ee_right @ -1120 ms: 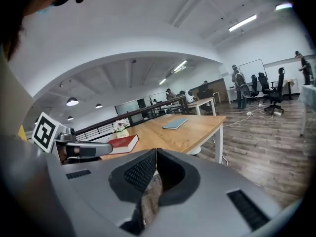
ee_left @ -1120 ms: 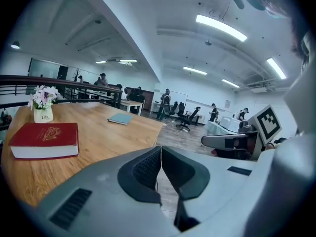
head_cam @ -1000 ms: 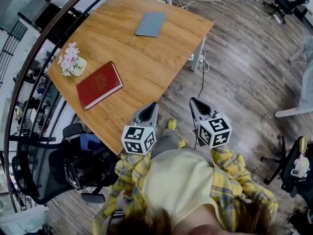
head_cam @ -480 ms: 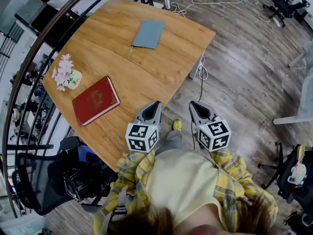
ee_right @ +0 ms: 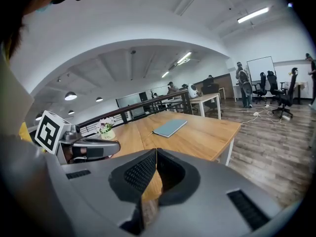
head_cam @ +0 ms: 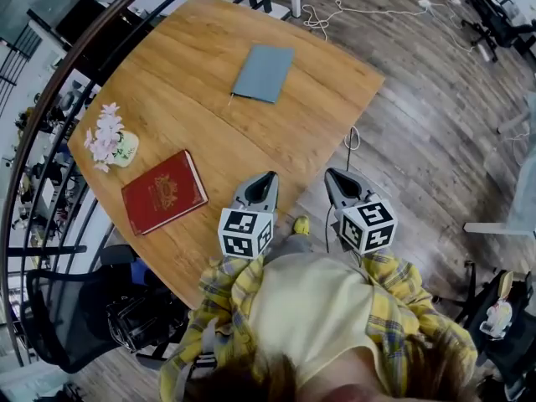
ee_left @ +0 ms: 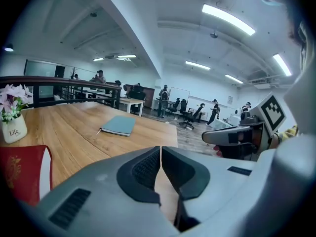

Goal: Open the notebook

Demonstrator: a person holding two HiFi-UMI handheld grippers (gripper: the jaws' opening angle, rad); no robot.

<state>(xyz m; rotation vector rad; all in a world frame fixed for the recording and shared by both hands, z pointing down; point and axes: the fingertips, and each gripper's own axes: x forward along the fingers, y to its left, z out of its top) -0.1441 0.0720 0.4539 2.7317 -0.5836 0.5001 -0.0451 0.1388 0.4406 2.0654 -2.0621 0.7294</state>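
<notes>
A closed grey-blue notebook (head_cam: 264, 73) lies flat on the far part of the wooden table (head_cam: 209, 99); it also shows in the left gripper view (ee_left: 118, 125) and the right gripper view (ee_right: 170, 127). My left gripper (head_cam: 266, 178) is shut and empty, hanging over the table's near edge. To its right my right gripper (head_cam: 333, 175) is shut and empty too, over the floor just off that edge. Both point toward the notebook from well short of it. In each gripper view the jaws meet with nothing between them.
A closed red book (head_cam: 163, 192) lies on the table's left part, with a small white vase of pink flowers (head_cam: 111, 139) beyond it. A dark railing (head_cam: 50, 99) curves along the table's left side. A black office chair (head_cam: 75, 316) stands near left. Cables (head_cam: 352, 136) trail on the wood floor.
The table has drawn nearer in the head view. Both grippers have moved forward together; the left one now reaches over the table's near edge. Both stay shut.
</notes>
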